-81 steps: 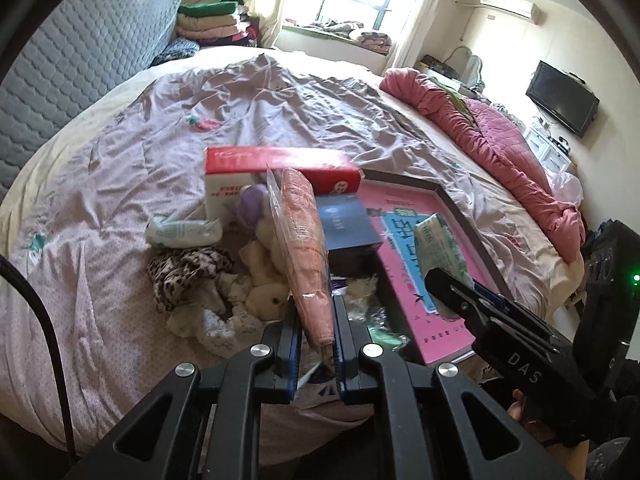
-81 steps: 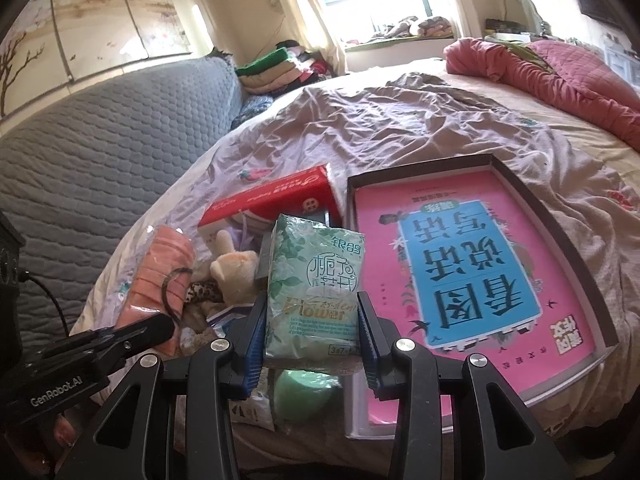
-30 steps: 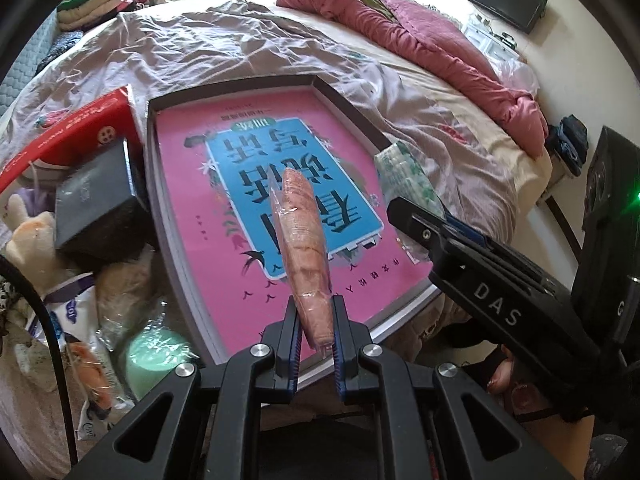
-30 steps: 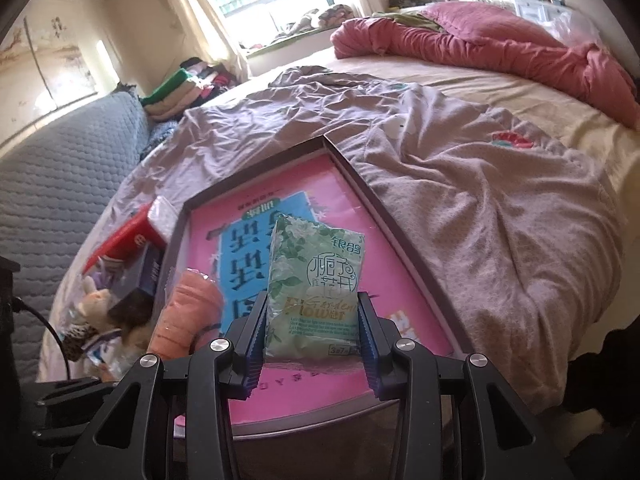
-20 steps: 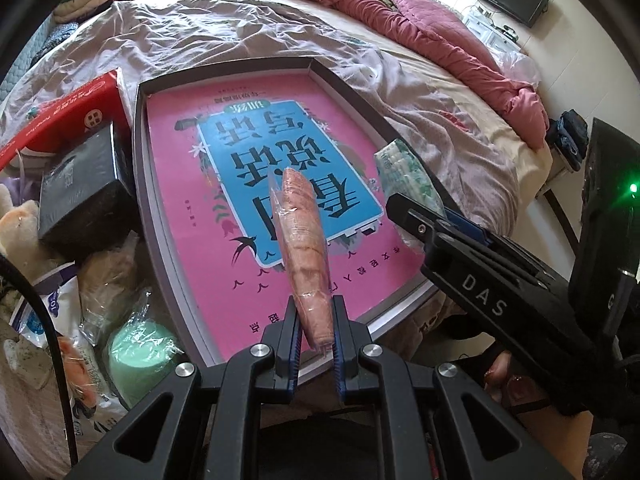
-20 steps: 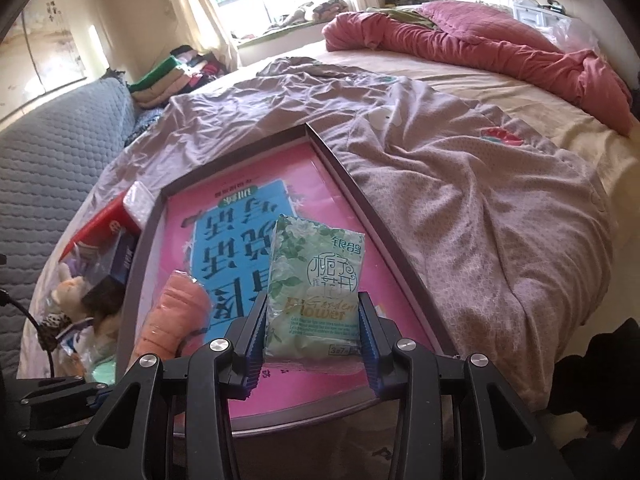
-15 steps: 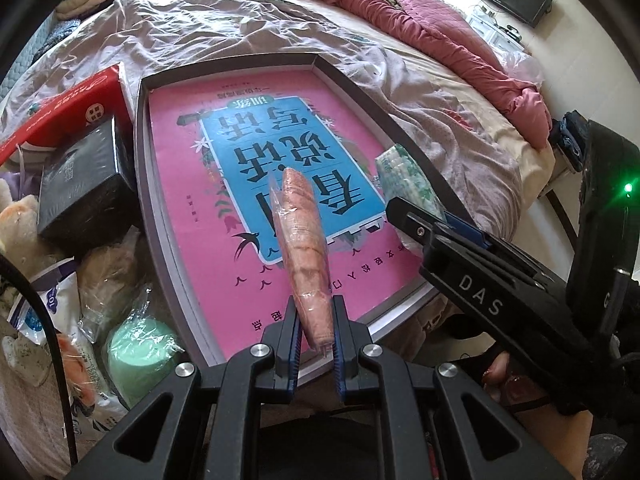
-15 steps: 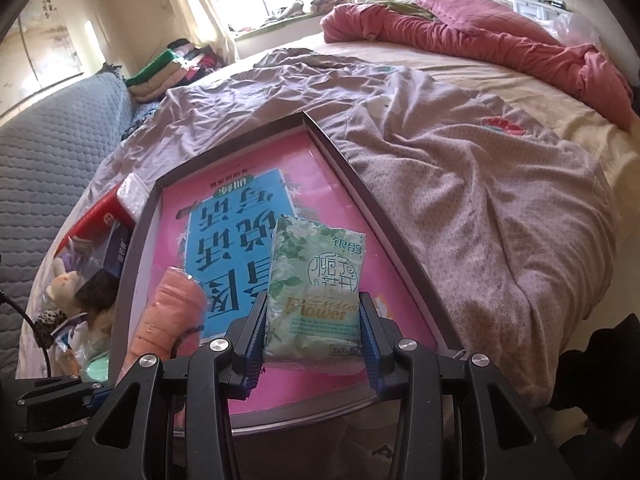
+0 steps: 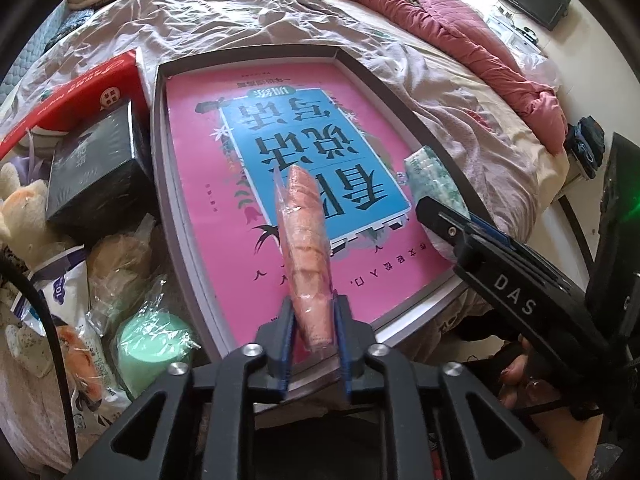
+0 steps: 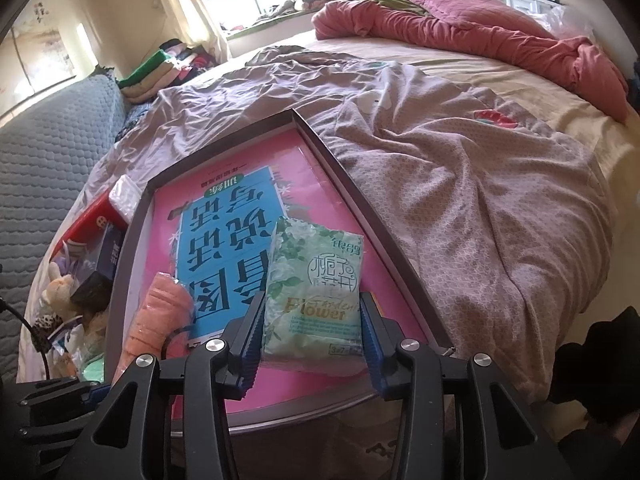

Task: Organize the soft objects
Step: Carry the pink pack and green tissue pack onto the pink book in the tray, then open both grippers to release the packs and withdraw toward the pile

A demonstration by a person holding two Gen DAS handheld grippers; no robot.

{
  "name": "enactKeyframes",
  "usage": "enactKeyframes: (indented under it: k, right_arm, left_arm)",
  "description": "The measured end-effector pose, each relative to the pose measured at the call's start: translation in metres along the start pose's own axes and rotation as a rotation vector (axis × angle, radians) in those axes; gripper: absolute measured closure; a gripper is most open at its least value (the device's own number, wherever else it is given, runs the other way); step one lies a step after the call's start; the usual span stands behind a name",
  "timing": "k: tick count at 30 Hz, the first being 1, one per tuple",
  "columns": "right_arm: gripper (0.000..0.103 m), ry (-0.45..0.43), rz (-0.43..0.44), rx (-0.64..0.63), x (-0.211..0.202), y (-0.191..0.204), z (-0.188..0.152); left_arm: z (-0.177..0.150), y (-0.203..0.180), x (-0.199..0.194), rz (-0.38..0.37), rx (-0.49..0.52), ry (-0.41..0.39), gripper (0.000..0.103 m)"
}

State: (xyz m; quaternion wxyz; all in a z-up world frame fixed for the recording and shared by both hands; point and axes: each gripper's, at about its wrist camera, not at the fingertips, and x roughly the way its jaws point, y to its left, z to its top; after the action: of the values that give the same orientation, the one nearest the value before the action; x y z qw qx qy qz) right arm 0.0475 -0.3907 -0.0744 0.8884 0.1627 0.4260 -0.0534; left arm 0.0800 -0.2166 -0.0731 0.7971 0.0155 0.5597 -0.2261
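Note:
My left gripper [image 9: 313, 330] is shut on a plastic-wrapped orange towel roll [image 9: 306, 248] and holds it above the near end of a dark-rimmed tray [image 9: 160, 168] with a pink and blue cover inside. My right gripper [image 10: 312, 334] is shut on a green tissue pack [image 10: 316, 288] over the tray's near right part [image 10: 340, 168]. The towel roll also shows in the right wrist view [image 10: 160, 320], left of the pack. The tissue pack shows in the left wrist view [image 9: 434, 184] at the tray's right rim.
Left of the tray lies a pile: a black box [image 9: 92, 168], a red carton [image 9: 76, 96], a plush toy [image 9: 18, 208], a green wrapped roll [image 9: 150, 340] and plastic packets. A pink quilt [image 10: 480, 36] lies at the bed's far side. Folded clothes [image 10: 156, 68] are stacked far left.
Both grippers have carried their items from over the pile on the left to above the tray. In the last half second they have barely moved.

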Motion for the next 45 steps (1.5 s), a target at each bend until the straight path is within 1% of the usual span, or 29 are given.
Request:
enactKeyframes:
  k: [1, 2, 3, 7, 9, 16, 18, 24, 28, 31, 34, 36, 43, 45]
  right_arm:
    - [0.054, -0.001, 0.002, 0.003, -0.001, 0.0, 0.0]
    - [0.053, -0.002, 0.001, 0.002, -0.001, 0.0, 0.0]
    - [0.051, -0.005, 0.002, 0.003, -0.002, 0.0, 0.0]
    - [0.05, -0.011, 0.0, 0.0, -0.005, 0.002, 0.0]
    - [0.049, -0.015, -0.005, 0.0, -0.007, 0.003, 0.0]
    - [0.047, -0.016, -0.005, 0.008, -0.012, 0.003, 0.0]
    - [0.046, -0.021, -0.006, 0.007, -0.014, 0.004, 0.0]
    - [0.046, -0.039, 0.011, 0.0, -0.025, 0.011, 0.002]
    - [0.046, -0.061, 0.012, -0.021, -0.033, 0.019, 0.003]
    - [0.045, -0.072, 0.011, -0.033, -0.039, 0.025, 0.004]
    - [0.044, -0.078, 0.004, -0.045, -0.044, 0.031, 0.003]
    - [0.044, -0.08, 0.005, -0.054, -0.048, 0.036, 0.003]
    - [0.043, -0.091, 0.021, -0.105, -0.063, 0.061, 0.003]
    - [0.043, -0.091, 0.029, -0.118, -0.066, 0.069, 0.002]
  left_arm:
    - [0.0, 0.0, 0.0, -0.001, -0.002, 0.001, 0.072]
    - [0.0, 0.001, -0.001, -0.002, -0.005, 0.001, 0.066]
    - [-0.001, 0.002, -0.001, -0.001, -0.006, -0.002, 0.064]
    - [-0.003, 0.003, -0.006, 0.005, -0.005, -0.011, 0.062]
    - [-0.004, 0.004, -0.009, 0.007, -0.006, -0.018, 0.058]
    - [-0.009, 0.007, -0.021, 0.018, 0.004, -0.042, 0.056]
    - [-0.01, 0.007, -0.026, 0.036, 0.007, -0.055, 0.053]
    - [-0.016, 0.007, -0.043, 0.08, 0.023, -0.094, 0.048]
    - [-0.02, 0.012, -0.054, 0.105, 0.02, -0.122, 0.047]
    - [-0.023, 0.019, -0.061, 0.12, 0.012, -0.136, 0.047]
    - [-0.027, 0.027, -0.071, 0.119, -0.016, -0.159, 0.045]
    - [-0.03, 0.034, -0.079, 0.12, -0.03, -0.175, 0.041]
    - [-0.035, 0.061, -0.105, 0.143, -0.073, -0.217, 0.04]
    - [-0.038, 0.072, -0.117, 0.152, -0.091, -0.242, 0.04]
